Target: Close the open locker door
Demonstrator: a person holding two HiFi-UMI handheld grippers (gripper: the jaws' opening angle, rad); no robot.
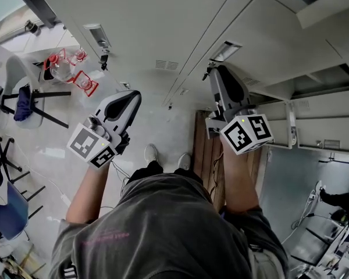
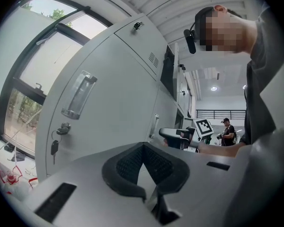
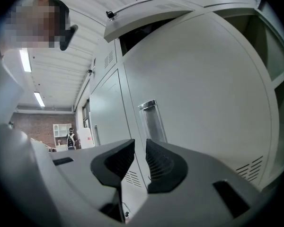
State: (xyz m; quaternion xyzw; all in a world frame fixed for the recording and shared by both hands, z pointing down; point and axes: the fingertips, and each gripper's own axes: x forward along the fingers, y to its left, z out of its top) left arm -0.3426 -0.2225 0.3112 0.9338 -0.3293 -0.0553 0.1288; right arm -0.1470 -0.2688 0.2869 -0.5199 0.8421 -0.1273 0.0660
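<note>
Grey steel runs all along this wall. The locker door point(image 3: 203, 103) that wants closing is the tall one in front of the right gripper point(image 3: 139, 143). It seems to stand a little proud of the row, its free edge running down just left of the clear handle point(image 3: 151, 119). That claw is level and narrowly parted, with the door's edge lined up in the slot between the pads, and I see no pinch on it. The left gripper point(image 2: 142, 146) has its tips together on nothing, held off the closed neighbour where a key point(image 2: 54, 148) hangs.

I'd press flat on the door's face near the handle side and push square until it sits flush. The pads should come off the edge before it meets the frame, or they'll be trapped in the seam.

Overhead, a smaller upper door point(image 3: 146, 20) juts out ajar, so the gripper should stay low. A brown slatted platform point(image 1: 206, 147) lies beside the feet and limits a step forward there. The floor to the left is freer, as far as a chair point(image 1: 23, 92)
</note>
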